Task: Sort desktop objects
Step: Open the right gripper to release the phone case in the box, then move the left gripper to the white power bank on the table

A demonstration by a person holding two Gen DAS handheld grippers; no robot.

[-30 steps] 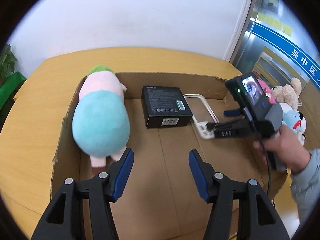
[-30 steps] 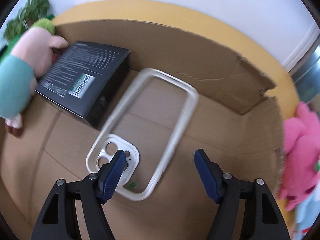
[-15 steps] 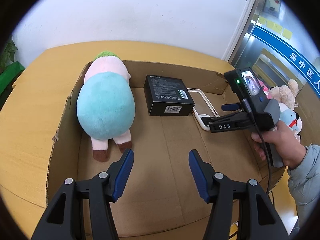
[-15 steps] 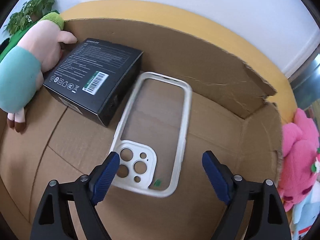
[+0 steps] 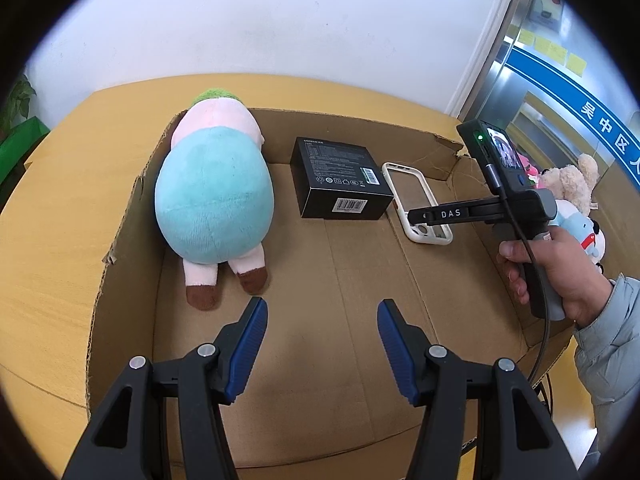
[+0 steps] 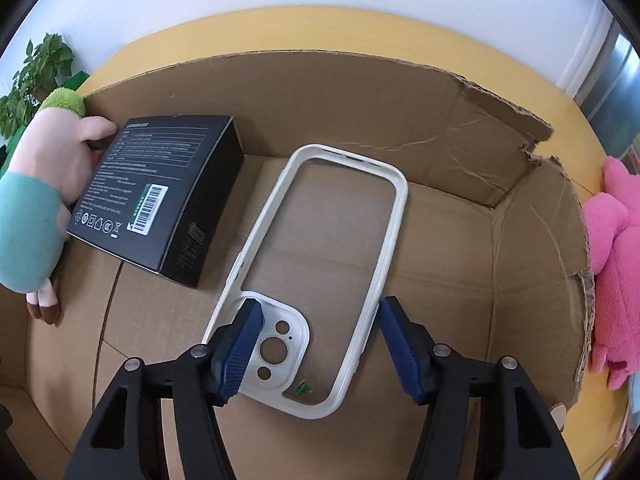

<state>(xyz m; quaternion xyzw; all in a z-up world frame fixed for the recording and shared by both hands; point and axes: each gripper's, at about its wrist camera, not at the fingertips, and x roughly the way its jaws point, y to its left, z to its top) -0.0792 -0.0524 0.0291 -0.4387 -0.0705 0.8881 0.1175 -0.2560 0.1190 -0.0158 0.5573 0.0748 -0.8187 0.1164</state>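
Your right tool [image 6: 316,320] was closing its jaws over the camera end of the phone case [image 6: 316,280], which lay flat in the cardboard box [image 6: 460,128] beside the black box [image 6: 160,196], pads not pressing it. Your left tool [image 5: 322,320] stood spread and empty over the near box floor, near the plush toy [image 5: 214,196].

box [image 6: 160,196] print too small to read, pink plush [image 6: 612,264] cut off at right edge, phone case [image 5: 416,208] partly behind right gripper [image 5: 424,216]

1. Our left gripper [image 5: 322,334] fills the lower middle of its frame, jaws apart, nothing between them.
2. Our right gripper [image 6: 320,334] tilts steeply downward, jaws closing.
3. Our right hand [image 5: 560,268] grips its handle at the frame's right edge.
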